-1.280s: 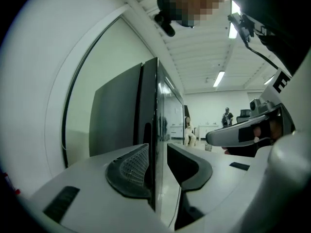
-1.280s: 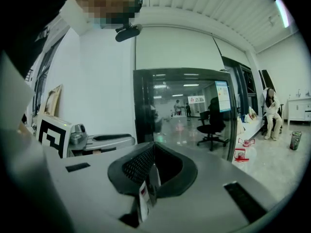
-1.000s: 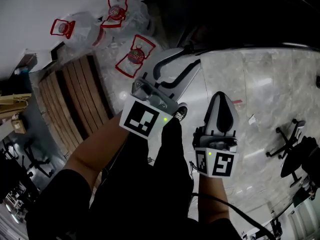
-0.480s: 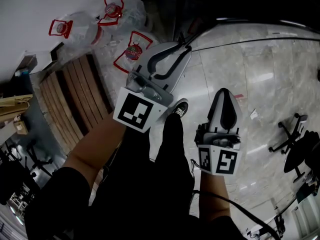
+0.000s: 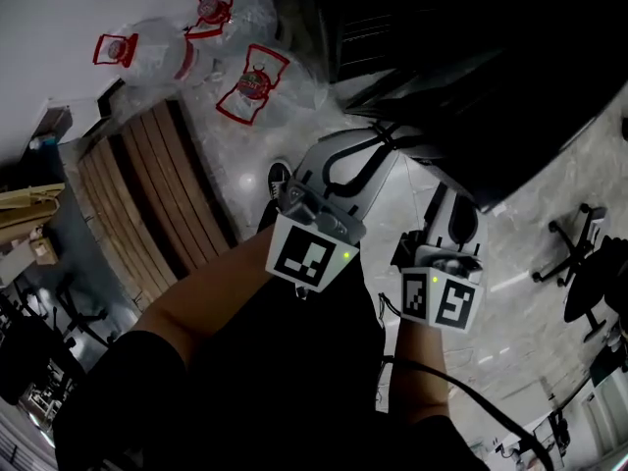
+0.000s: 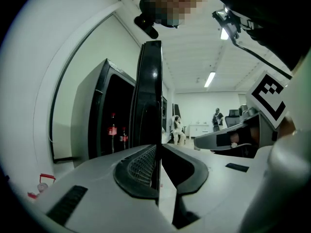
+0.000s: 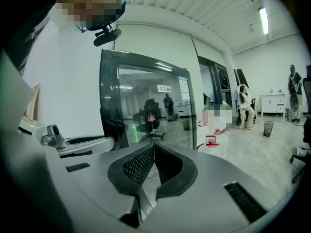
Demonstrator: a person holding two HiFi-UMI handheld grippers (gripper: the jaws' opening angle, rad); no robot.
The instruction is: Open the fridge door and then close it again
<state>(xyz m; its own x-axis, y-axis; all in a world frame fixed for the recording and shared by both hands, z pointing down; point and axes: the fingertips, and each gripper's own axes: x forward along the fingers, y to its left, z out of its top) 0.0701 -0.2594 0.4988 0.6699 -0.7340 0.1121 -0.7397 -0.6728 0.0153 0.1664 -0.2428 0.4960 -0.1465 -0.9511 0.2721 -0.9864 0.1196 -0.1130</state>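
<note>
A pale marble floor is running under the dark fridge, whose fridge door is standing edge-on, swung out from the cabinet. The left gripper has just been closing and is now pinching the door's thin edge, while the right gripper is idling with its jaws together on nothing. The hold is looking shallow — pulling off the door's arc is risking a slip, and the door could slam shut and rattle the bottles inside.

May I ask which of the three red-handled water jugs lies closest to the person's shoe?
The lowest jug in the head view, just above the shoe; the top jug and left jug lie farther.
</note>
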